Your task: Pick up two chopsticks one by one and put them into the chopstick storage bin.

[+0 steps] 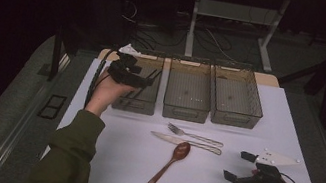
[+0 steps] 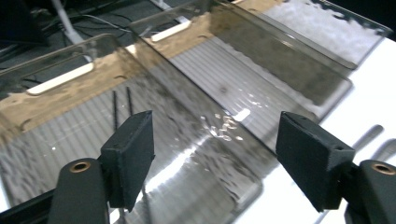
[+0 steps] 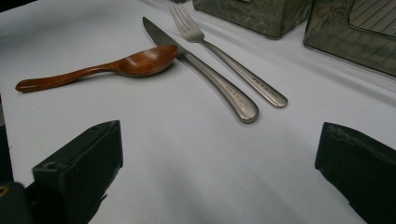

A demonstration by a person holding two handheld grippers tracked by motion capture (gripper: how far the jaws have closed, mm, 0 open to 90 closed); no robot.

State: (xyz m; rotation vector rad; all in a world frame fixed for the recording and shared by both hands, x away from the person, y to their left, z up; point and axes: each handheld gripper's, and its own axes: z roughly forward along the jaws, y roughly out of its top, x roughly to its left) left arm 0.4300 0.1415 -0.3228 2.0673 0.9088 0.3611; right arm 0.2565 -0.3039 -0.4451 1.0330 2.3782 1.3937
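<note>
High view: left gripper spread over the leftmost of three smoked clear plastic bins, two thin black chopsticks inside. One steel fork, one steel knife, one wooden spoon on white table.

Left gripper view: jaws apart, nothing between; the sticks look light, stiff, slippery, so pinch mid-length.

Right gripper view: right gripper wide open, empty.

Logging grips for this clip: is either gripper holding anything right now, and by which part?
Nothing is held. The left gripper is open over the left bin, where thin dark sticks lie. The right gripper is open above bare table.
</note>
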